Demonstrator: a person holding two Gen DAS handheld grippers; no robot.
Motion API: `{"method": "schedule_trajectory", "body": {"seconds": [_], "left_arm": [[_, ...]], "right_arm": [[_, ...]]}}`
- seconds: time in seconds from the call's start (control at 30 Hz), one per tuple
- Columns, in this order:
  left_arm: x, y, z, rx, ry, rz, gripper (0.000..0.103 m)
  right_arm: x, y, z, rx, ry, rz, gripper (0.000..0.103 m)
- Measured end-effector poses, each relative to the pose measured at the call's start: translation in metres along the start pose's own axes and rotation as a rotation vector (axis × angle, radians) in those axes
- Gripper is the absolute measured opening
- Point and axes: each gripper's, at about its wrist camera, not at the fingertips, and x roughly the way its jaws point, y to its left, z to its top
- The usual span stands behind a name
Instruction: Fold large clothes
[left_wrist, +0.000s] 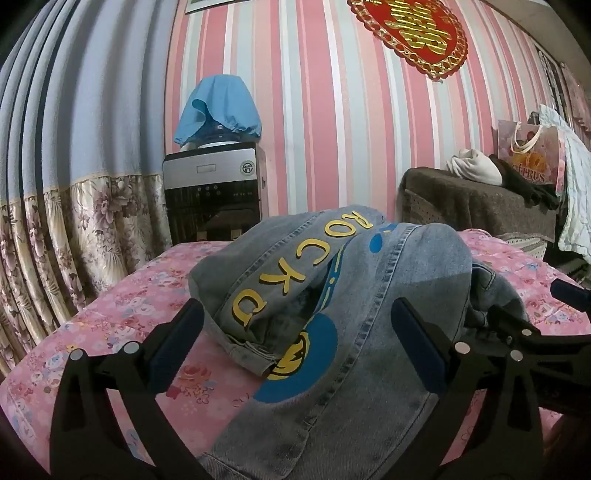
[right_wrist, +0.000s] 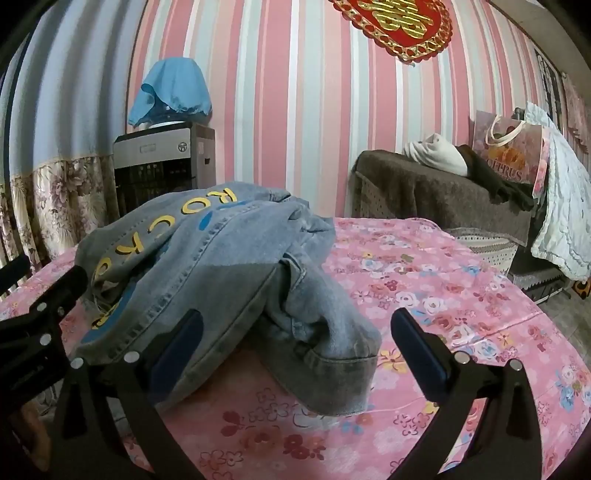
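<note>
**A:** What do you see on the left side?

**B:** Beyond my left tongs (left_wrist: 297, 328), to their left, hangs a curtain (left_wrist: 74, 206) with a flower border. Right of it stands a water dispenser (left_wrist: 214, 192) with a blue cloth (left_wrist: 221, 103) over the bottle.

**A:** And your left tongs?

**B:** They are spread wide and pinch nothing. The denim jacket (left_wrist: 332, 295) lies crumpled on the pink flowered sheet (left_wrist: 110, 314), directly in front of them. Part of it reaches between the two fingers, but the pads do not press it. The yellow letters "ROCK" (left_wrist: 295, 266) run along one fold.

**A:** And the right tongs?

**B:** My right tongs (right_wrist: 297, 332) are also spread wide, with nothing pinched. The jacket (right_wrist: 221, 277) sits in front and to their left; its hem lies between the fingers, and whether the left finger touches it I cannot tell. Bare sheet (right_wrist: 443, 295) is ahead on their right.

**A:** What is further right?

**B:** A brown covered bench (right_wrist: 424, 192) with a white bundle (right_wrist: 436, 153) and a paper bag (right_wrist: 509, 147).
</note>
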Motion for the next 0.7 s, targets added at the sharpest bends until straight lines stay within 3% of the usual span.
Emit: {"method": "schedule_trajectory", "body": {"seconds": [0.7], "left_arm": [[-0.0002,0.0000,0.0000,0.000,0.002,-0.003,0.100]], "right_arm": [[-0.0031,-0.0010,0.0066,-0.002,-0.007,-0.001,0.101]]}}
